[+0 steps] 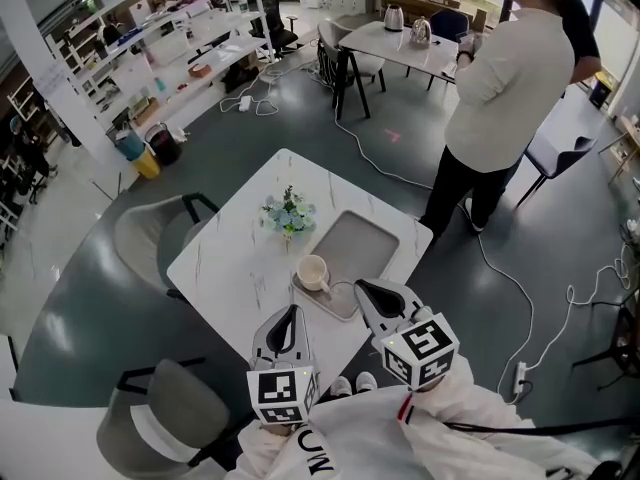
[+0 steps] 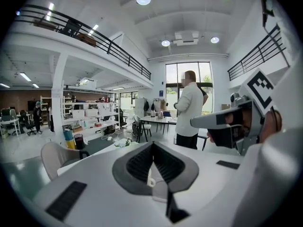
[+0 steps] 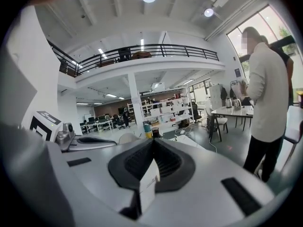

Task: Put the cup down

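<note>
A cream cup (image 1: 313, 271) stands upright on the near left corner of a grey tray (image 1: 368, 230) on the white table (image 1: 230, 258). Neither gripper holds it. My left gripper (image 1: 292, 314) hovers over the table's near edge, just below the cup, with its jaws together and empty. My right gripper (image 1: 362, 288) is to the right of the cup over the tray's near end, also shut with nothing held. In the left gripper view, the shut jaws (image 2: 152, 146) point level across the room. The right gripper view shows the same of its jaws (image 3: 152, 143). The cup appears in neither gripper view.
A small pot of flowers (image 1: 288, 213) stands on the table behind the cup. A person (image 1: 500, 98) stands beyond the table's far right corner. Grey chairs sit at the left (image 1: 150, 233) and near left (image 1: 160, 418). A cable (image 1: 500, 268) trails on the floor to the right.
</note>
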Tool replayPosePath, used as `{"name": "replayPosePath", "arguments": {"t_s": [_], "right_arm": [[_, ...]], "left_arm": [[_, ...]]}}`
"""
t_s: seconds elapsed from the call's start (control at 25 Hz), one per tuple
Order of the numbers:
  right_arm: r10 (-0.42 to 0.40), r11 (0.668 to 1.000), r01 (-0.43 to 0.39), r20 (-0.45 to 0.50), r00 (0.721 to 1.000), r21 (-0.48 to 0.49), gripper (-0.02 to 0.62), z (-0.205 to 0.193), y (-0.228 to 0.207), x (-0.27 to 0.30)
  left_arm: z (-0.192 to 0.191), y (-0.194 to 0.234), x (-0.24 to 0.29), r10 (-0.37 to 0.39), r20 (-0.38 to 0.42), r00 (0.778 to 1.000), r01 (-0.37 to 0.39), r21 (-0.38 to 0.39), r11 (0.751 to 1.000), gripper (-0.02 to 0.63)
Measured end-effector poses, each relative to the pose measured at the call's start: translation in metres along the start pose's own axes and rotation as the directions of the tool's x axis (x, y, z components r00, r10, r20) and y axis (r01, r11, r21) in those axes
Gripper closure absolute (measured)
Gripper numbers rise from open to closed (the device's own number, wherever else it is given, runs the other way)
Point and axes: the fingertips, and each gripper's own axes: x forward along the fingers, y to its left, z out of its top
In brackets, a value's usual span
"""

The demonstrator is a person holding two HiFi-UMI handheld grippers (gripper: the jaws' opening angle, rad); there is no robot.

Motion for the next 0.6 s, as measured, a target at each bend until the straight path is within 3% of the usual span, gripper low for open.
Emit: {"name": "replayPosePath", "arguments": {"t_s": [0.2,0.6], "right_arm": [[-0.013,0.999,0.014,0.022,1.000,-0.029,0.589,-0.001,0.002,-0.008],[0.012,1.000,-0.012,0.010,1.000,0.004,0.589,-0.009,0.004,-0.007]], "left_arm": [[0.003,-0.003,-0.005,0.000,0.017,1.000,0.000,0.001,1.000,0.595],[0.002,-0.004,-0.004,0.005,0.011,1.000,-0.005,0.001,1.000,0.595]]}}
